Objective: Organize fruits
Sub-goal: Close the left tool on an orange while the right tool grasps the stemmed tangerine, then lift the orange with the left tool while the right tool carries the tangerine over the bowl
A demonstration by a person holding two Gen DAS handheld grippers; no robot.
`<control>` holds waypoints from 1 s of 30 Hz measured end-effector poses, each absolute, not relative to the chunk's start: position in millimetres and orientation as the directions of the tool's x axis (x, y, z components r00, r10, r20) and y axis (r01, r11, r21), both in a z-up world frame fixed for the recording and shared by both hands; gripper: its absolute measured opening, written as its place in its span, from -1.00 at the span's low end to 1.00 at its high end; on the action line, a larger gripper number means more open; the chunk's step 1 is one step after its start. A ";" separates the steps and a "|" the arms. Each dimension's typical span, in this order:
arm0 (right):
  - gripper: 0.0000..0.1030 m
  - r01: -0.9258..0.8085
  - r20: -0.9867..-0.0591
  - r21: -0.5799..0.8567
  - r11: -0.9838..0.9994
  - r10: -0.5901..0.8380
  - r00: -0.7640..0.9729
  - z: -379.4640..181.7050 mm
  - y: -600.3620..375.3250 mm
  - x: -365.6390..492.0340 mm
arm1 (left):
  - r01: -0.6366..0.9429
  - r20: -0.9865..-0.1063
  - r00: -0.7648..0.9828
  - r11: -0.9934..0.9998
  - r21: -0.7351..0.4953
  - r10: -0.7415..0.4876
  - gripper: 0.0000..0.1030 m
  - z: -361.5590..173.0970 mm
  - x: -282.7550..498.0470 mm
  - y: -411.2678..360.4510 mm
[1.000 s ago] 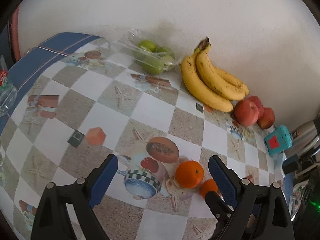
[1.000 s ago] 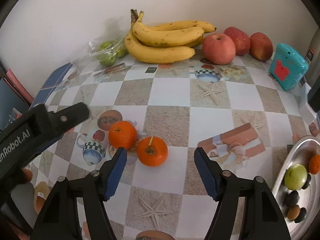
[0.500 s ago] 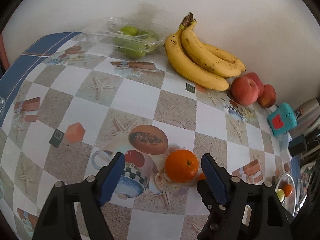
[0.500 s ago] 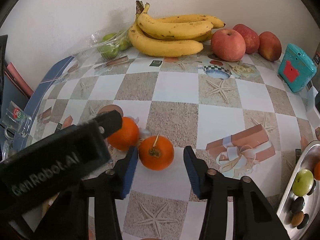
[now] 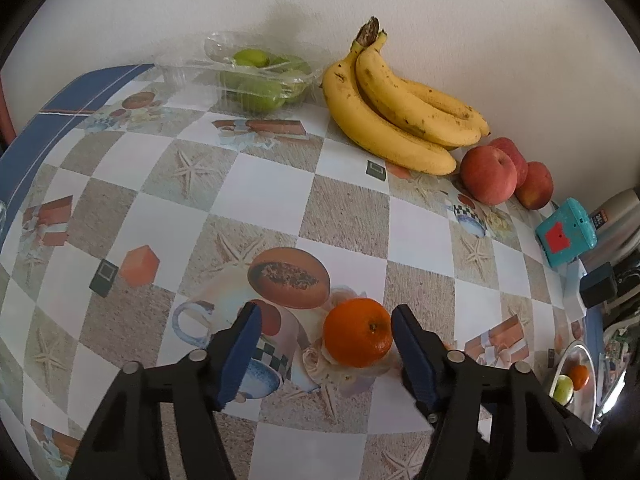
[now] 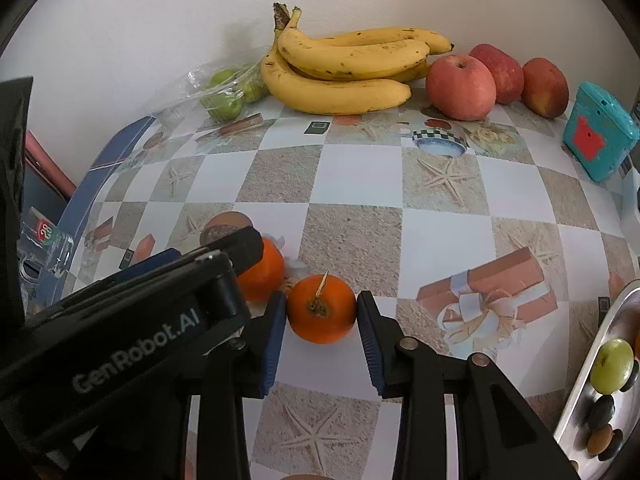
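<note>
**Both hand-held grippers down on the two oranges**

My right hand-held gripper (image 6: 321, 312) had just been closing; its blue pads sat against both sides of the stemmed orange (image 6: 321, 309), which rested on the counter (image 6: 436, 216) on a white square of the checkered cloth. Grip looked made, fruit not lifted.

My left hand-held gripper (image 5: 326, 336) had also just been closing, jaws at a medium spread around the second orange (image 5: 357, 332). The right pad was just beside the fruit, the left pad well clear, so no squeeze. In the right wrist view this orange (image 6: 262, 270) sat just left of the stemmed one, partly hidden by the left gripper's black body.

Along the wall at the back: green fruit in a clear plastic pack (image 5: 256, 76), banana bunch (image 5: 400, 120), three red apples (image 5: 486, 174), a teal box (image 5: 566, 236). At the right edge, a metal tray (image 6: 580, 396) held a green fruit (image 6: 612, 366) and some small dark pieces I couldn't identify.
</note>
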State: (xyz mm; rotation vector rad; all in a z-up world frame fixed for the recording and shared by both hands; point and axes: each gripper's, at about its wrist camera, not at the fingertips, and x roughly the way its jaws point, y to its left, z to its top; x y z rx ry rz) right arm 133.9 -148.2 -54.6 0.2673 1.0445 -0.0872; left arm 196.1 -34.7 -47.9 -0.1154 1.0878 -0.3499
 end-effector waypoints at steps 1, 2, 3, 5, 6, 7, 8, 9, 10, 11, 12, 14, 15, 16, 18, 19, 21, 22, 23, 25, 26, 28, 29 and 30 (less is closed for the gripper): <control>-0.27 0.202 -0.863 0.178 0.963 0.054 0.502 -54.0 -150.0 133.1 | 0.224 -0.846 0.414 0.939 -0.262 -0.335 0.31 -48.2 195.6 -35.7; -0.27 0.208 -0.863 0.176 0.962 0.049 0.503 -53.4 -152.8 131.8 | 0.226 -0.847 0.413 0.938 -0.262 -0.336 0.30 -48.5 195.0 -36.7; -0.27 0.210 -0.864 0.171 0.963 0.044 0.502 -53.0 -154.0 130.9 | 0.228 -0.846 0.412 0.937 -0.263 -0.338 0.28 -48.4 194.9 -37.7; -0.27 0.218 -0.866 0.161 0.963 0.032 0.500 -52.7 -158.4 129.0 | 0.234 -0.846 0.411 0.936 -0.264 -0.341 0.24 -48.0 194.0 -39.9; -0.27 0.223 -0.866 0.161 0.961 0.030 0.499 -52.5 -160.8 128.1 | 0.235 -0.846 0.411 0.936 -0.262 -0.340 0.24 -47.8 193.7 -40.9; -0.27 0.227 -0.867 0.161 0.960 0.027 0.498 -52.5 -163.0 127.2 | 0.238 -0.847 0.409 0.935 -0.261 -0.340 0.23 -48.1 193.4 -42.0; -0.27 0.232 -0.868 0.158 0.960 0.023 0.497 -52.3 -165.0 126.2 | 0.241 -0.848 0.404 0.934 -0.263 -0.343 0.22 -48.8 193.0 -43.3; -0.27 0.235 -0.868 0.155 0.960 0.019 0.495 -52.1 -166.7 125.4 | 0.242 -0.849 0.401 0.934 -0.263 -0.343 0.22 -49.6 192.7 -44.3; -0.27 0.238 -0.869 0.154 0.959 0.017 0.495 -51.8 -168.1 124.7 | 0.244 -0.851 0.397 0.933 -0.262 -0.343 0.20 -50.7 192.1 -45.5; -0.27 0.242 -0.869 0.156 0.958 0.017 0.494 -51.7 -169.7 124.1 | 0.248 -0.853 0.394 0.933 -0.261 -0.343 0.13 -52.0 191.5 -46.7; -0.27 0.244 -0.869 0.158 0.957 0.018 0.494 -51.4 -171.0 123.5 | 0.249 -0.853 0.391 0.932 -0.263 -0.345 0.01 -52.8 191.2 -47.2; -0.27 0.247 -0.870 0.158 0.956 0.017 0.493 -51.3 -172.5 122.6 | 0.248 -0.852 0.383 0.928 -0.278 -0.358 -0.07 -52.9 190.9 -47.5; -0.27 0.247 -0.871 0.158 0.956 0.017 0.491 -51.5 -173.0 122.5 | 0.251 -0.850 0.383 0.927 -0.280 -0.361 -0.14 -52.2 190.6 -47.6; -0.27 0.249 -0.872 0.158 0.956 0.017 0.490 -51.8 -173.7 122.1 | 0.254 -0.848 0.384 0.925 -0.283 -0.364 -0.18 -51.0 190.2 -47.7; -0.27 0.251 -0.873 0.159 0.955 0.017 0.488 -52.3 -174.5 122.1 | 0.250 -0.852 0.389 0.931 -0.268 -0.350 -0.19 -49.4 189.6 -47.5; -0.27 0.253 -0.873 0.159 0.954 0.017 0.487 -52.5 -174.8 121.9 | 0.248 -0.853 0.390 0.932 -0.265 -0.346 -0.19 -49.1 189.5 -47.1; -0.27 0.253 -0.874 0.159 0.954 0.017 0.486 -51.9 -175.0 121.1 | 0.241 -0.854 0.383 0.931 -0.274 -0.351 -0.20 -49.0 189.3 -45.7; -0.27 0.252 -0.873 0.158 0.955 0.016 0.487 -51.3 -174.9 120.4 | 0.238 -0.855 0.381 0.931 -0.278 -0.353 -0.20 -48.1 188.7 -45.1; -0.27 0.252 -0.873 0.157 0.955 0.015 0.487 -50.3 -174.6 119.6 | 0.237 -0.855 0.381 0.931 -0.278 -0.352 -0.20 -47.3 188.0 -45.0; -0.27 0.252 -0.873 0.154 0.955 0.012 0.488 -48.5 -174.1 118.4 | 0.238 -0.855 0.386 0.933 -0.271 -0.347 -0.20 -43.9 185.6 -44.6; -0.27 0.252 -0.873 0.152 0.956 0.010 0.487 -47.4 -173.9 117.4 | 0.239 -0.855 0.389 0.934 -0.265 -0.342 -0.20 -41.4 184.1 -44.5; -0.27 0.253 -0.874 0.147 0.956 0.005 0.487 -45.3 -173.8 115.5 | 0.239 -0.856 0.394 0.936 -0.257 -0.336 -0.20 -37.6 181.7 -44.5; -0.27 0.254 -0.874 0.143 0.956 0.001 0.487 -43.7 -173.8 114.3 | 0.238 -0.856 0.395 0.937 -0.256 -0.334 -0.20 -35.3 180.2 -44.0; -0.27 0.255 -0.873 0.142 0.956 -0.001 0.487 -42.2 -173.7 113.3 | 0.238 -0.856 0.395 0.937 -0.255 -0.333 -0.20 -33.5 178.9 -43.4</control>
